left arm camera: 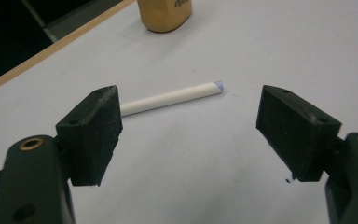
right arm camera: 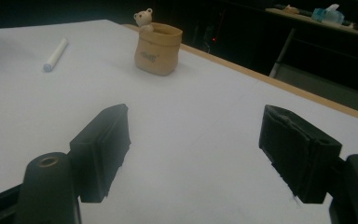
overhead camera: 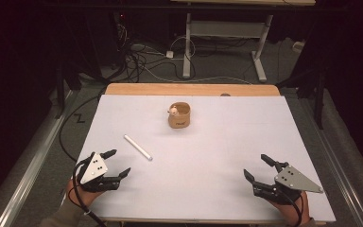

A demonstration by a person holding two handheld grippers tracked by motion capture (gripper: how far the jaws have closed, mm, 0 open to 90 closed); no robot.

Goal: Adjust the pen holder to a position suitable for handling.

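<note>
Your left gripper (overhead camera: 116,164) sits wide open just short of the white stick (overhead camera: 138,147). It looks light, stiff, round and roll-prone, so pinch mid-length. Tan cup (overhead camera: 179,115) stands mid-table beyond. Your right gripper (overhead camera: 258,168) is wide open too, holding nothing.

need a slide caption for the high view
Both grippers, left and right, rest open at the near edge of the white table; a white stick and a tan cup lie beyond.

White stick (overhead camera: 138,147) flat near tan cup (overhead camera: 180,116)
</note>
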